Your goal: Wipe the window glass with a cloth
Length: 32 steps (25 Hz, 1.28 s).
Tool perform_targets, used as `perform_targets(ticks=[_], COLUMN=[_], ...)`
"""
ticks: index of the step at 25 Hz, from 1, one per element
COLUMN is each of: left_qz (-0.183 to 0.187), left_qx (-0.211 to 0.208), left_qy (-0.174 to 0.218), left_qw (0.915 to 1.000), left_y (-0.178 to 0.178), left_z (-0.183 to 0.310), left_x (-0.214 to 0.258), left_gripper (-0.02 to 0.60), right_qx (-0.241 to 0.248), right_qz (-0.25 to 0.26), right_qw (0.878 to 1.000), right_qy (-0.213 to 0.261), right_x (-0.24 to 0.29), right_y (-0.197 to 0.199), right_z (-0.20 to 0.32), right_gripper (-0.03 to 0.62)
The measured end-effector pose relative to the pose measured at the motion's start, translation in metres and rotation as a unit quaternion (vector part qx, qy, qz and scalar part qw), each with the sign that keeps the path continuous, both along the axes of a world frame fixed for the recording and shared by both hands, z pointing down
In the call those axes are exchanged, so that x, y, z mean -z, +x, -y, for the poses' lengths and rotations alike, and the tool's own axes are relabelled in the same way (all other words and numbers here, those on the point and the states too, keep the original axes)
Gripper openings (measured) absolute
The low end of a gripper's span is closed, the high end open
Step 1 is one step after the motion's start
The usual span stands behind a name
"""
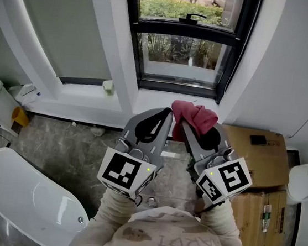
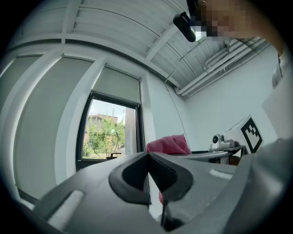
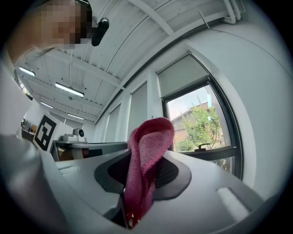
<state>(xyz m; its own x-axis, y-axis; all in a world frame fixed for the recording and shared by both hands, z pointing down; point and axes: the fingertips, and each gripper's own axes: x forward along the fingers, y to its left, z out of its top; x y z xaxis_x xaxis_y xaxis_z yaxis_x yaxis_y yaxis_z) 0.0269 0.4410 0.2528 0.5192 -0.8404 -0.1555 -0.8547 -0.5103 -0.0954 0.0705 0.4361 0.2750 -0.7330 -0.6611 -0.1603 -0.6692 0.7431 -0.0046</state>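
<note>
Left gripper (image 2: 149,157) clenched on nothing, right gripper (image 1: 185,124) pinching the cloth (image 3: 147,146).
I see the pink cloth folded between the right jaws, poking past their tips, near the window (image 1: 183,52) but apart from its glass.

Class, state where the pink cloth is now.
The pink cloth is clamped in the right gripper, at head-view centre, below the window, right of the left gripper.

Cloth (image 3: 145,155) between right gripper (image 3: 142,171) fingers (image 3: 206,192): pink-red; fingers grey, pads (image 3: 171,176) black; marker cube (image 1: 127,173) black-white squares; window frame (image 1: 187,32) black.
</note>
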Motion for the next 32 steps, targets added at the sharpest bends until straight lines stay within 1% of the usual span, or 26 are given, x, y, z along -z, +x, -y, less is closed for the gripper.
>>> perform_targets(ticks=[5, 12, 17, 21, 25, 28, 32], left_qz=[0.000, 0.003, 0.001, 0.003, 0.002, -0.004, 0.001], left_qx=[0.000, 0.001, 0.003, -0.003, -0.007, -0.012, -0.011], left_qy=[-0.006, -0.007, -0.006, 0.001, 0.007, 0.012, 0.017], left_qw=[1.0000, 1.0000, 1.0000, 1.0000, 1.0000, 0.9998, 0.9998], left_y=[-0.008, -0.021, -0.038, -0.054, -0.063, -0.062, -0.057], left_z=[-0.001, 0.009, 0.016, 0.023, 0.041, 0.059, 0.090], left_x=[-0.004, -0.006, -0.007, -0.007, -0.004, -0.001, -0.001], left_gripper=[0.000, 0.000, 0.001, 0.001, 0.000, 0.001, 0.000], right_qx=[-0.003, -0.004, -0.005, -0.011, -0.029, -0.029, -0.033], right_qz=[-0.005, -0.009, 0.015, 0.018, 0.013, 0.010, 0.016], right_qw=[1.000, 1.000, 1.000, 1.000, 0.999, 1.000, 0.999], right_qy=[-0.003, -0.001, -0.018, -0.011, -0.001, -0.003, -0.008], right_x=[-0.003, -0.001, -0.002, 0.000, 0.003, 0.004, -0.001], right_y=[-0.005, -0.018, -0.031, -0.046, -0.049, -0.047, -0.041], right_z=[0.002, 0.014, 0.022, 0.026, 0.039, 0.058, 0.091], right_gripper=[0.126, 0.126, 0.126, 0.126, 0.126, 0.126, 0.124])
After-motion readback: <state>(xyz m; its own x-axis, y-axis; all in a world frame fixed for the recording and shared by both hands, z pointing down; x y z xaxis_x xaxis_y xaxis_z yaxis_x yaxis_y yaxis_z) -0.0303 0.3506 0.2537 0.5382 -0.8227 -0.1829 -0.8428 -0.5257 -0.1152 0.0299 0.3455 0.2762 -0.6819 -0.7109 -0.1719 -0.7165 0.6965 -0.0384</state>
